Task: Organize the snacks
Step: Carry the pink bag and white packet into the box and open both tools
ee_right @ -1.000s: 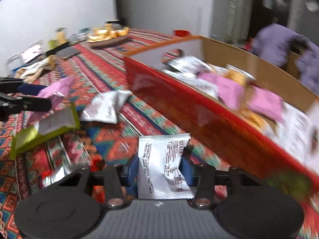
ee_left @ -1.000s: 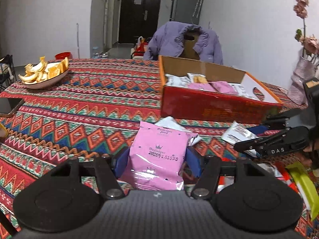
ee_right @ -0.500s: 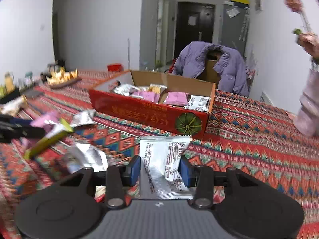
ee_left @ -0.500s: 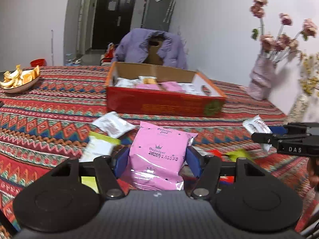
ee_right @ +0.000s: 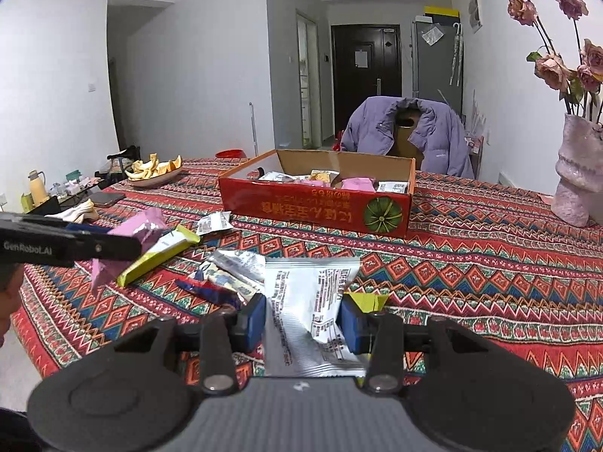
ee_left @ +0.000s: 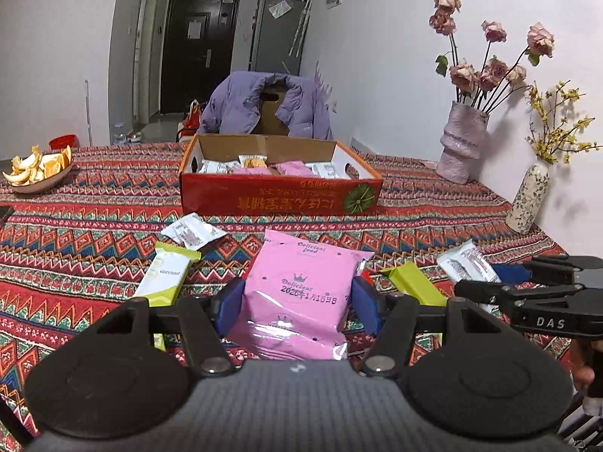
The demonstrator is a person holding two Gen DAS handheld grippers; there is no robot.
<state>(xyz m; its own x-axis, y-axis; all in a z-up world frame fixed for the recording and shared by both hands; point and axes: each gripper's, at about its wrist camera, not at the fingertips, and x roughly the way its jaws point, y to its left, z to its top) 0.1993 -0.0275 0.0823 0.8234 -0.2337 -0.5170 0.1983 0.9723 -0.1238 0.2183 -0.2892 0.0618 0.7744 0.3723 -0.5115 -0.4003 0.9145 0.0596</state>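
My left gripper [ee_left: 296, 305] is shut on a pink snack packet [ee_left: 301, 293], held above the patterned tablecloth. My right gripper [ee_right: 303, 318] is shut on a silver-white snack packet [ee_right: 312, 301]. The right gripper also shows at the right of the left wrist view [ee_left: 527, 293], the left gripper at the left of the right wrist view [ee_right: 75, 246]. A red cardboard box [ee_left: 279, 197] [ee_right: 316, 205] holding several packets stands ahead on the table. Loose packets lie in front: yellow-green bars [ee_left: 166, 275] [ee_right: 158, 256] and silver packets [ee_left: 192, 229] [ee_right: 241, 263].
A bowl of orange peel [ee_left: 35, 173] [ee_right: 154, 171] sits at the far left. A pink vase with dried roses [ee_left: 461, 147] and a small floral vase [ee_left: 527, 196] stand at the right. A chair with a purple jacket [ee_left: 264, 107] is behind the table.
Both grippers have pulled back from the red box and turned to face it, each still holding its packet. The box now looks farther away.
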